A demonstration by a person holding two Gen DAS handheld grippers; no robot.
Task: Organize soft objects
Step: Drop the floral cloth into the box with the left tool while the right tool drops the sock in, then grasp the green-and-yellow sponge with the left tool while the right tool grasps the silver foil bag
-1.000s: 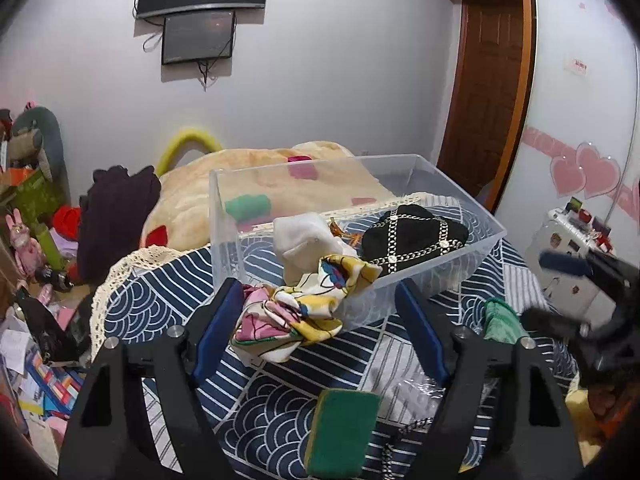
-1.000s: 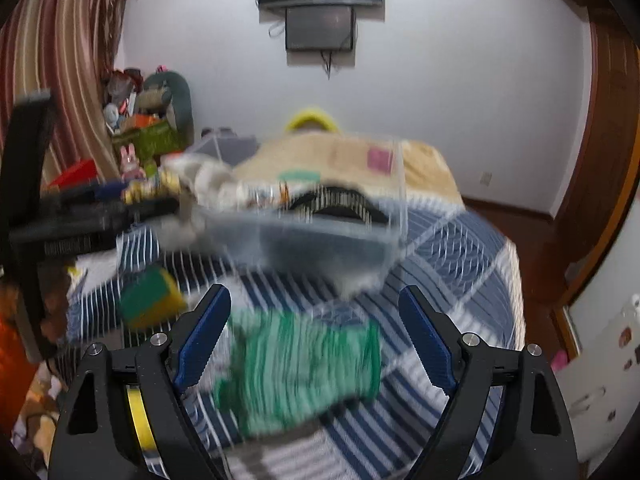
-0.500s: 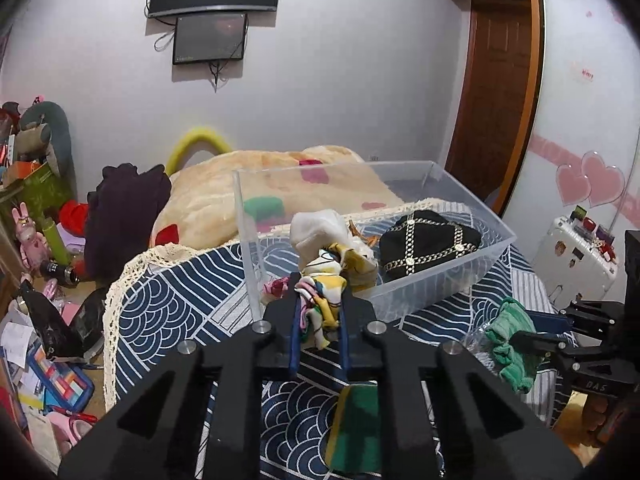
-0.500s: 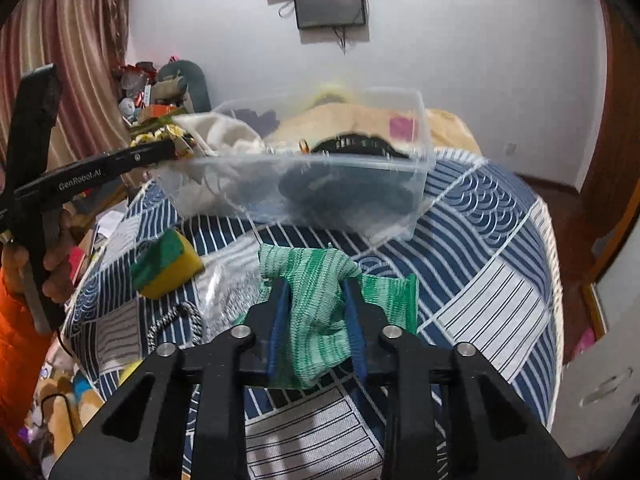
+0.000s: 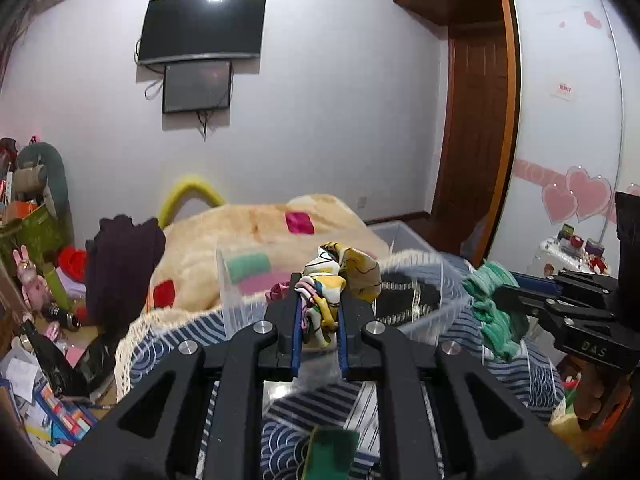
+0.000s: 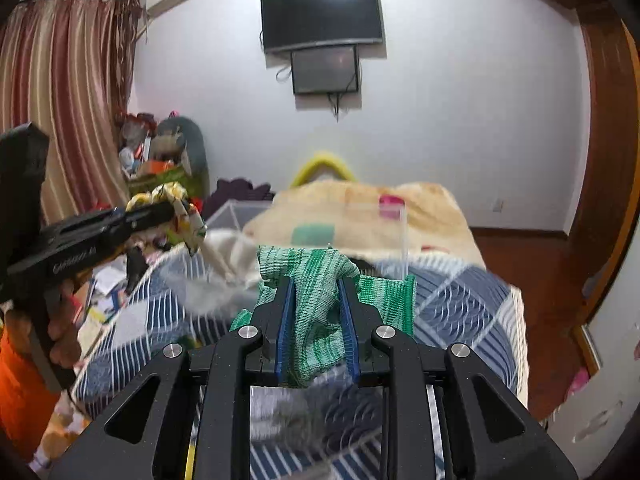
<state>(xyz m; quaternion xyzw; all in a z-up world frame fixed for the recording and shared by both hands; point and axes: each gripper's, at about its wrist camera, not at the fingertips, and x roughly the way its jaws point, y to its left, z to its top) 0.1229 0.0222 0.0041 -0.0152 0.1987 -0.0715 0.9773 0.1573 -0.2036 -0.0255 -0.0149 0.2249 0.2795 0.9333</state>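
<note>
Dim, fisheye-warped — motion blur (midground)

Matte black plastic left gripper (image 5: 319, 330) w/ triangular cut-outs, silver round screws, blue ribbed finger pads (image 5: 296, 332). Same build seen on black plastic right gripper (image 6: 316, 330); white lettering printed on side bodies. Bare-skinned left hand (image 6: 60, 330), orange sleeve noted.

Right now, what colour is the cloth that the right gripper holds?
Green with paler stripes, a knitted cloth; the right wrist view shows it best.
</note>
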